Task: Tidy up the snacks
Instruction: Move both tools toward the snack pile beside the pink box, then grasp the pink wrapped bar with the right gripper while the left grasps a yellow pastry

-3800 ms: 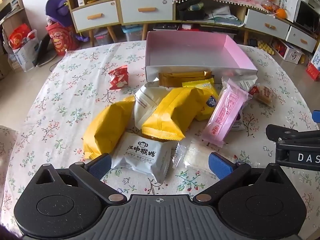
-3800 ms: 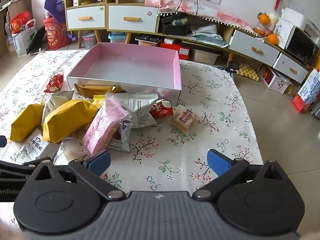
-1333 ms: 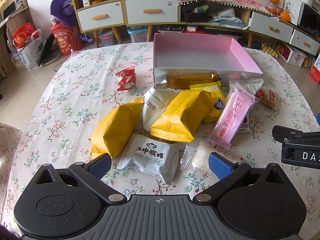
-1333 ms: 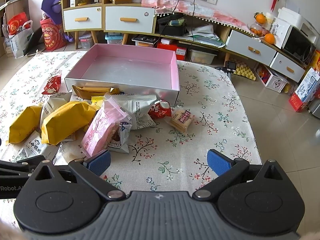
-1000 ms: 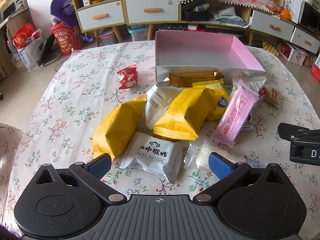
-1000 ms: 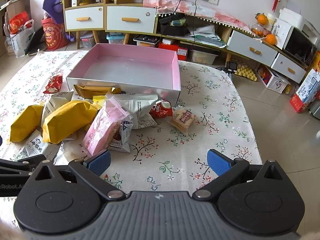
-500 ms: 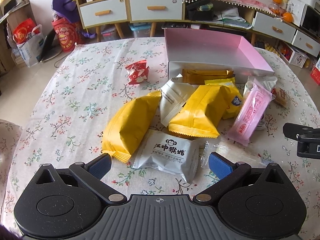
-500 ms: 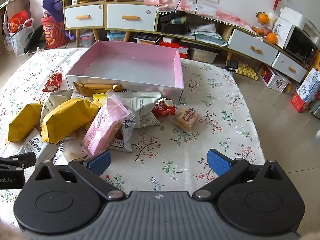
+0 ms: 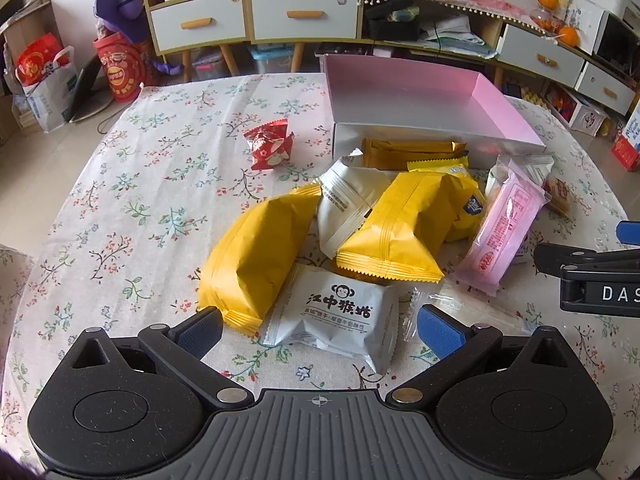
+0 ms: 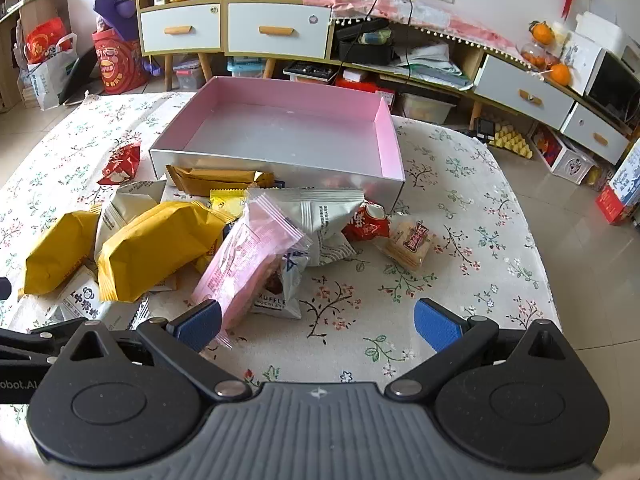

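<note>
A heap of snack packets lies on the floral tablecloth in front of an empty pink box (image 9: 408,92) (image 10: 288,124). My left gripper (image 9: 318,326) is open and empty, low over a white monkey-logo packet (image 9: 340,312), with two yellow packets (image 9: 256,256) (image 9: 400,228) just beyond. A pink packet (image 9: 506,228) (image 10: 248,260) lies to the right. My right gripper (image 10: 316,322) is open and empty, its left finger beside the pink packet's near end. A red packet (image 9: 270,144) lies apart at the left.
A small red packet (image 10: 366,224) and a cracker packet (image 10: 412,244) lie right of the heap. The right gripper's body (image 9: 592,280) shows at the left view's right edge. Drawers and shelves (image 10: 240,28) stand behind the table. The table's right edge (image 10: 548,264) drops to tiled floor.
The left gripper has moved leftward and closer to the heap, so the white monkey-logo packet sits between its fingers. The right gripper has edged forward toward the pink packet. No packet has moved.
</note>
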`<action>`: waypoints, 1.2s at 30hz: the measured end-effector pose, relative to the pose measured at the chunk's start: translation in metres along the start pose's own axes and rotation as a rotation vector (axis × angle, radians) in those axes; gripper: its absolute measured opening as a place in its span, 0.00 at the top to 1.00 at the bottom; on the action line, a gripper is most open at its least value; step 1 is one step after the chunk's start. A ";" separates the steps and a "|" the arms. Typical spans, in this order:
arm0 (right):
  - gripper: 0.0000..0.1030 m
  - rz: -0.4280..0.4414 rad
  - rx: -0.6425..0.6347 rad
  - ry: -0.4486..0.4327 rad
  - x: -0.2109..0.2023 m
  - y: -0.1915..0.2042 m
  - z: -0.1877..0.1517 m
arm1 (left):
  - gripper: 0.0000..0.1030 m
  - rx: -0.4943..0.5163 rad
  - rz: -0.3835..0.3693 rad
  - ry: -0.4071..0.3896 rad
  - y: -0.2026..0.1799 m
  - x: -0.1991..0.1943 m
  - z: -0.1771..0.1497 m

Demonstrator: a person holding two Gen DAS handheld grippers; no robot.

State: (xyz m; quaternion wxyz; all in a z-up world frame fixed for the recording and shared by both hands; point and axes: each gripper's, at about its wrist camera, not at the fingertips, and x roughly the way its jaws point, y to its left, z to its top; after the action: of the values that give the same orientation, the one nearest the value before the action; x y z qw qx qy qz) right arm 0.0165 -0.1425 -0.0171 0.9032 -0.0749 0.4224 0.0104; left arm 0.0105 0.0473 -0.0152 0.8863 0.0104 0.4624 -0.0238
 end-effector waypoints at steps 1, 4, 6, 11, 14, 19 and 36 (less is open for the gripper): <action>0.00 0.001 0.000 0.001 0.000 0.000 0.000 | 0.00 0.001 0.001 -0.001 0.000 0.000 0.000; 0.00 0.004 0.000 0.001 0.000 0.001 0.000 | 0.00 0.004 0.002 -0.002 0.000 0.000 0.000; 0.00 0.004 0.001 0.001 0.000 0.001 0.001 | 0.00 0.005 0.003 -0.002 -0.001 0.001 0.001; 0.00 0.019 0.011 -0.002 -0.001 -0.001 0.002 | 0.00 0.009 0.005 0.001 -0.002 0.002 0.001; 0.00 0.033 0.012 -0.003 -0.002 -0.002 0.002 | 0.00 0.014 0.008 0.002 -0.002 0.003 0.001; 0.01 0.060 0.011 0.001 -0.001 -0.001 0.003 | 0.00 0.018 -0.017 0.006 0.002 0.004 0.005; 0.39 0.368 0.197 0.126 0.027 -0.011 0.022 | 0.32 0.118 -0.299 0.006 0.001 0.017 0.046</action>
State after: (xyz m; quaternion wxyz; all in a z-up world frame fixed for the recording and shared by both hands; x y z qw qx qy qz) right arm 0.0518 -0.1518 -0.0220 0.8609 0.0918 0.4836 0.1290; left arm 0.0586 0.0461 -0.0029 0.8694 -0.0063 0.4591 -0.1828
